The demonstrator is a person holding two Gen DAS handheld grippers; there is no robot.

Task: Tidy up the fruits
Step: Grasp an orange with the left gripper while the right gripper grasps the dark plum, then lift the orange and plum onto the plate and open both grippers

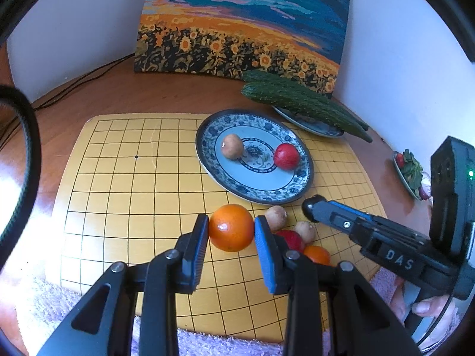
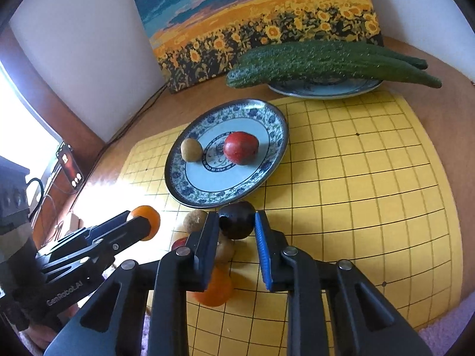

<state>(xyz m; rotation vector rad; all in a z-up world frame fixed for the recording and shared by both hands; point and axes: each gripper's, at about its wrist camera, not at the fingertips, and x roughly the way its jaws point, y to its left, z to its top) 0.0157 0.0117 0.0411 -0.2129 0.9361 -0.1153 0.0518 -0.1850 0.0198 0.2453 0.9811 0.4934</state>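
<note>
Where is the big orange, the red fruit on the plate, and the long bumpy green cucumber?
Big round orange (image 1: 231,227), left wrist view, middle of its peel.
Round red fruit on the blue patterned plate (image 2: 240,147), right wrist view, centre of its skin.
Long bumpy green cucumber (image 2: 311,62), right wrist view, mid-length of its body.

red fruit hiding partly behind left gripper's finger, small orange lying half-covered under right gripper's finger, side dish contents blurring near edge

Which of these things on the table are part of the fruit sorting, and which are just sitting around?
Part of the job: orange in the left gripper; dark fruit between right gripper fingers; patterned plate; red fruit.
Lying about: cucumbers, sunflower painting, grid board.
</note>
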